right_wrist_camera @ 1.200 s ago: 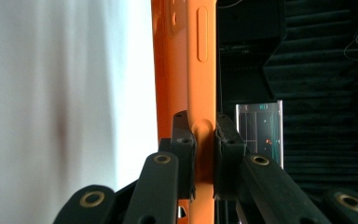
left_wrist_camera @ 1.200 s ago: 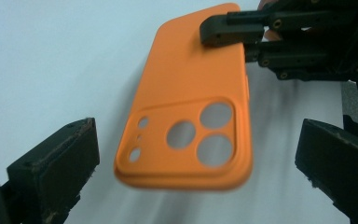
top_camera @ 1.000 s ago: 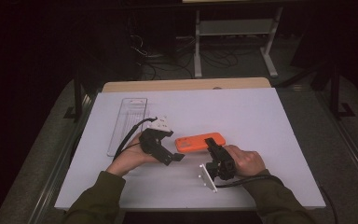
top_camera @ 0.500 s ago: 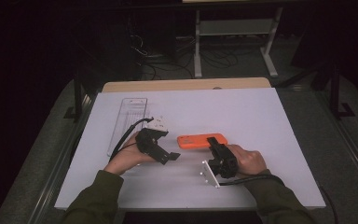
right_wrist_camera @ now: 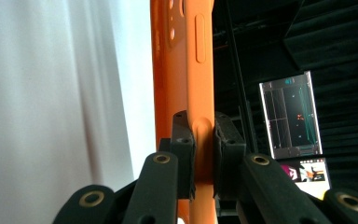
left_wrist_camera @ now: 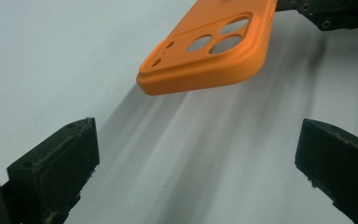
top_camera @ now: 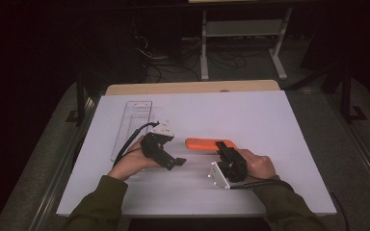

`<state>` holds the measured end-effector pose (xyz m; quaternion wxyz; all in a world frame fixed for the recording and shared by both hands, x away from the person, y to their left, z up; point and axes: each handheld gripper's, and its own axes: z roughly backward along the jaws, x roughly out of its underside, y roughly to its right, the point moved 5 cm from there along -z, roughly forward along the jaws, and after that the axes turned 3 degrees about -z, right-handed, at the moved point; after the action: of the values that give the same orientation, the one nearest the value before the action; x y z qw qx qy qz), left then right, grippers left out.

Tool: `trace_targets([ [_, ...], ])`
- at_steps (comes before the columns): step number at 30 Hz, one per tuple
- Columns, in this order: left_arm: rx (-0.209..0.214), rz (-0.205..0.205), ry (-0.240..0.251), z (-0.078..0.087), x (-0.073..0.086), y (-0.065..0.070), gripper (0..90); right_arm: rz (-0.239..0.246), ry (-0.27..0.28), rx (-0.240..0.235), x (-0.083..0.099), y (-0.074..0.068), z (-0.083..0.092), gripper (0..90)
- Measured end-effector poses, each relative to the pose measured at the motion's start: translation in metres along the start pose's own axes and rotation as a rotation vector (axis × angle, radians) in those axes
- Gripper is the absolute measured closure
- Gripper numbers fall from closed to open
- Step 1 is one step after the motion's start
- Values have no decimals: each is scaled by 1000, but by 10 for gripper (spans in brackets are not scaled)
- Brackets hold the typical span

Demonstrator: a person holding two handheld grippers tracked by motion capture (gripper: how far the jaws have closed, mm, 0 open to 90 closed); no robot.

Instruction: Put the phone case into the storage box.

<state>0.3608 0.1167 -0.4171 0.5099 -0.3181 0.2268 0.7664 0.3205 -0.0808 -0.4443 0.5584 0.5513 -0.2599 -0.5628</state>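
One orange phone case (left_wrist_camera: 209, 46), light, thin-walled, likely flexible; best pinched at an edge wall. Right gripper (right_wrist_camera: 200, 154) clamps its rim. Left gripper (left_wrist_camera: 196, 163) gapes wide, holding nothing.

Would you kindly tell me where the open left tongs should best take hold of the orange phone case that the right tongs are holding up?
Probably the free camera-cutout end of the orange phone case, gripped across its thin edges. The right tongs already pinch the other end, lifting it off the white table. The left tongs face that end with jaws apart, so come straight ahead.
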Motion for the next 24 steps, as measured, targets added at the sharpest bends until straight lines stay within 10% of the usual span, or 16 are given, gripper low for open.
trace_targets([
  [24,9,14,-11,-1,1,2,0,-120,-9,-38,4,8,0,795],
])
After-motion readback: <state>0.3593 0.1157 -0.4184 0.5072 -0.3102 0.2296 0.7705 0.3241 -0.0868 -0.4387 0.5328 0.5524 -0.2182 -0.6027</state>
